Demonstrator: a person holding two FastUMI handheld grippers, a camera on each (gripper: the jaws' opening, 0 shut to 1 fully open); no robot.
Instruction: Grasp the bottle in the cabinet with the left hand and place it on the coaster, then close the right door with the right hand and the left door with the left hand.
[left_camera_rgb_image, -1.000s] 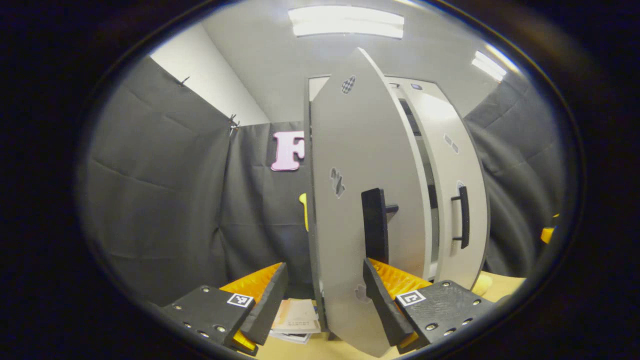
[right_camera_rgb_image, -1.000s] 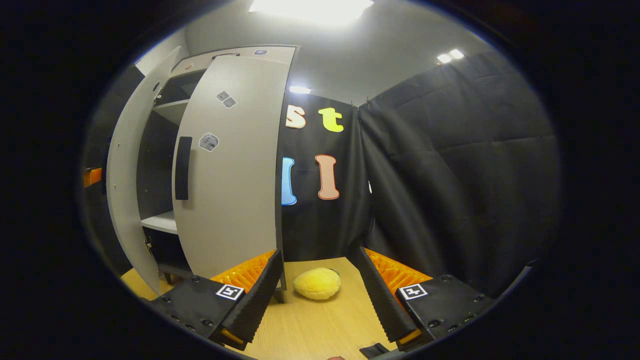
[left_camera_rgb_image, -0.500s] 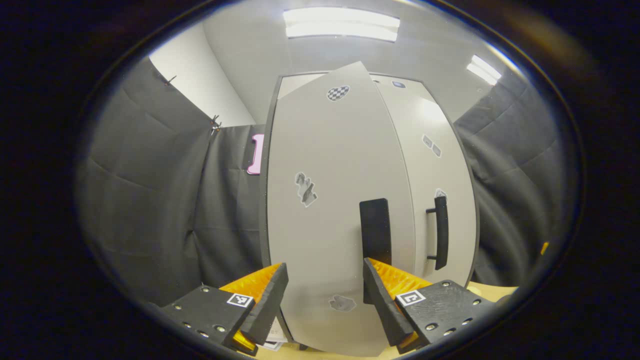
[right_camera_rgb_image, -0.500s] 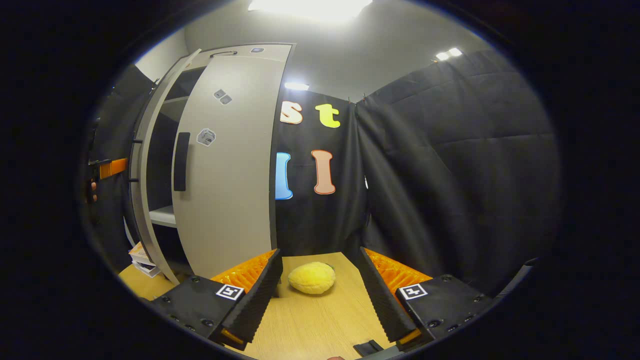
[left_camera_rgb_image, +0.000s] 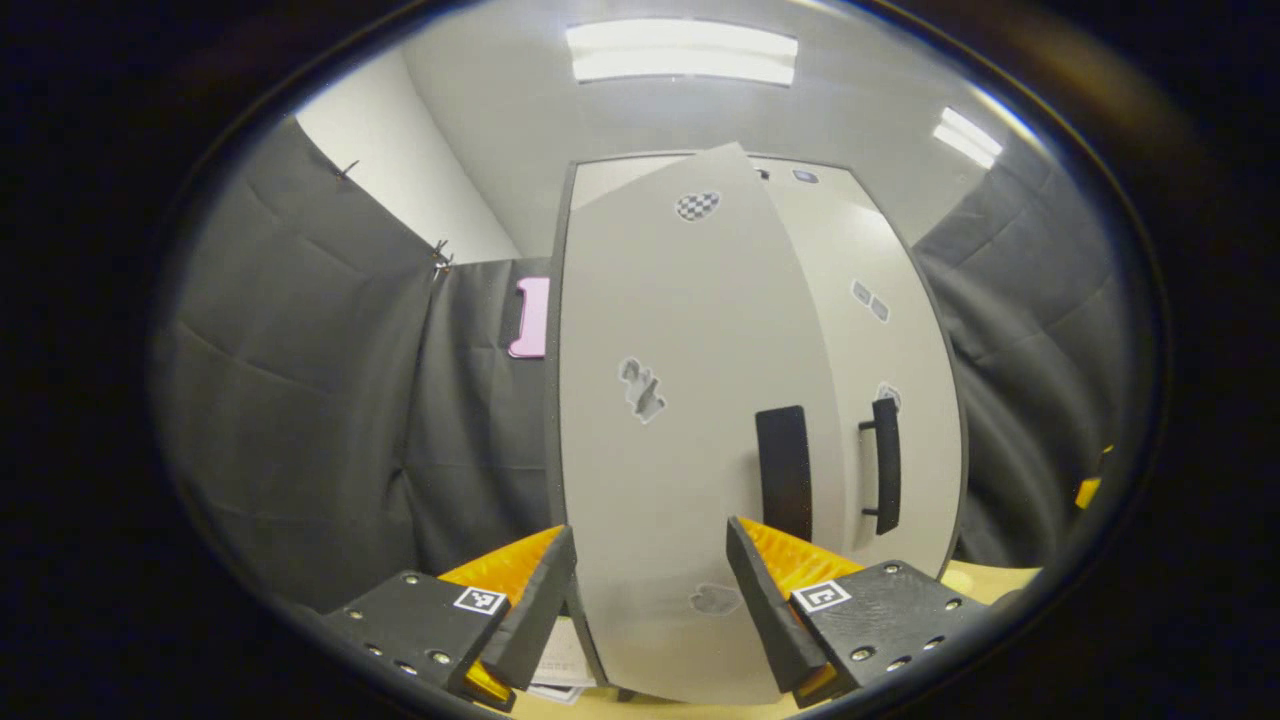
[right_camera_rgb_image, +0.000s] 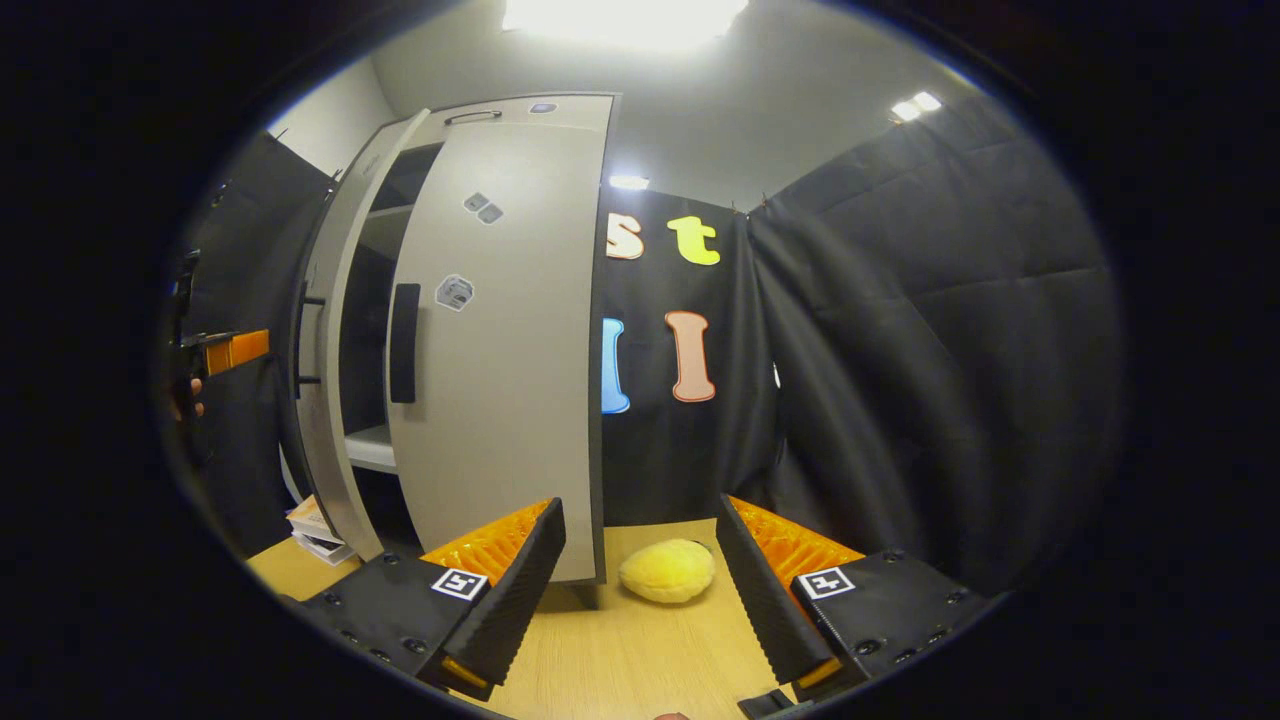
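The grey cabinet's left door faces me close up in the left gripper view, and its black handle is just above my right finger. My left gripper is open with the door panel right in front of the fingers; I cannot tell if they touch it. The right door and its handle lie beside it. In the right gripper view the right door looks shut, while the left door stands ajar with a dark gap and a shelf behind. My right gripper is open over the table.
A yellow plush thing lies on the wooden table between my right fingers, by the cabinet's corner. A stack of books sits at the foot of the left door. My left gripper and a hand are at the far left.
The left door has swung from nearly edge-on to almost flat against the cabinet, narrowing the gap. The left gripper followed it. The right gripper shifted only slightly.
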